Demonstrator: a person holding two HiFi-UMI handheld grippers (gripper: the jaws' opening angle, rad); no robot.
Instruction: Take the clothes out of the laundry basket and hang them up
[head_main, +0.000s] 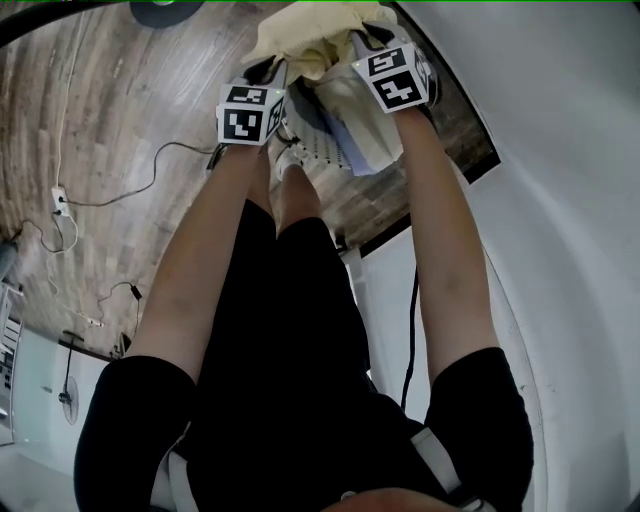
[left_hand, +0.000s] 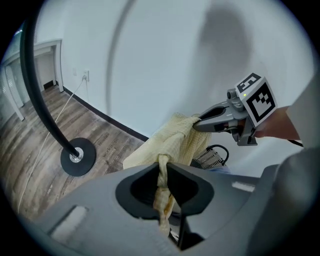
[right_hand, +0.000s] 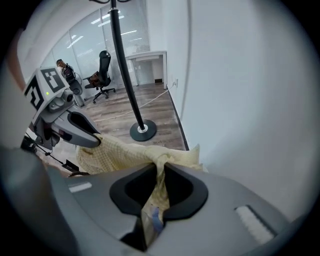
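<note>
While both of my arms reach forward and down, the left gripper (left_hand: 164, 170) has its jaws pinched narrow on a twisted fold of a pale yellow checked cloth (left_hand: 177, 137), which runs up between the pads and hangs out below them. Over on my other side the right gripper (right_hand: 161, 169) is clamped the same way on another bunched edge of that cloth. A small blue mark (right_hand: 156, 214), perhaps a label, shows on the fabric under its jaws, too small for me to read. Between the two grips the cloth is spread out in the air, clear of the wooden floor (head_main: 120, 120) and close to the white wall (right_hand: 240, 100). From the head view it sits just past the two marker cubes (head_main: 250, 112), and below it lies what looks like the white basket (head_main: 345, 130), beside my shoe (head_main: 288, 158). The cubes carry only black-and-white square patterns. A black stand (right_hand: 141, 131) with a round base rises from the floor near the wall; faint print on the boards beside its base is too blurred to read. Farther back a black office chair (right_hand: 103, 70) stands by glass partitions
</note>
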